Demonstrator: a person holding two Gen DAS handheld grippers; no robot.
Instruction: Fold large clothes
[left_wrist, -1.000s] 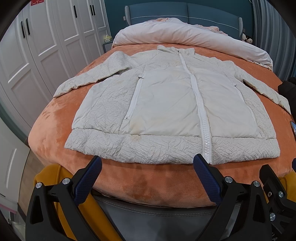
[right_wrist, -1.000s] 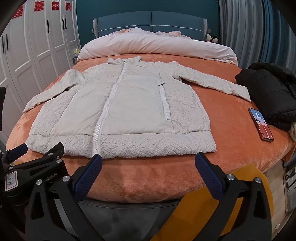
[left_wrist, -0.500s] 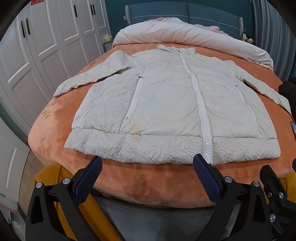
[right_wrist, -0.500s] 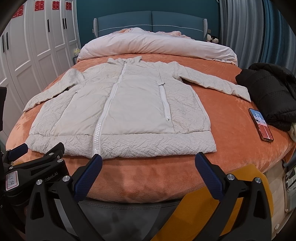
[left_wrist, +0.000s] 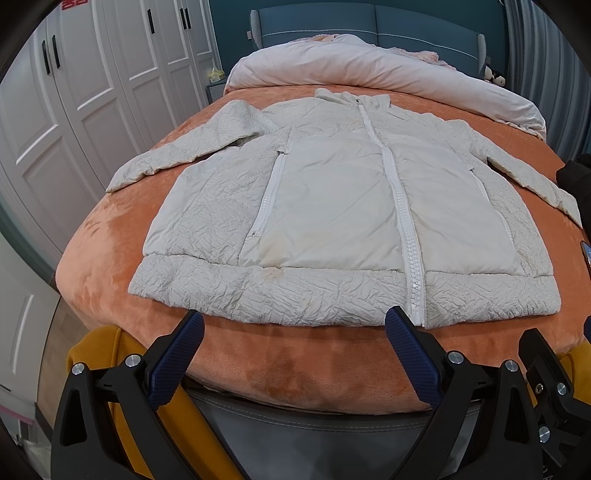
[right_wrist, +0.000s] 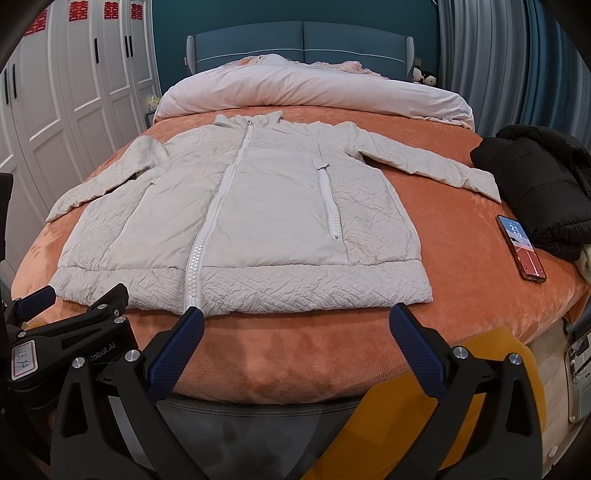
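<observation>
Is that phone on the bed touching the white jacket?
Apart. In the right wrist view the phone lies near the bed's right side, with a plain stretch of orange blanket between it and the white jacket.

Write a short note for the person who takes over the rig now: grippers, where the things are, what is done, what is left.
Left hand-held gripper: open, empty, at the foot of the bed, short of the coat hem.
Right hand-held gripper: open, empty, just short of the hem too.
Coat: flat on the orange bed, front up, zipped, both sleeves spread out.
Phone and black jacket lie to the coat's right.
Done: coat is laid out. Left: all folds; nothing is folded yet.
</observation>
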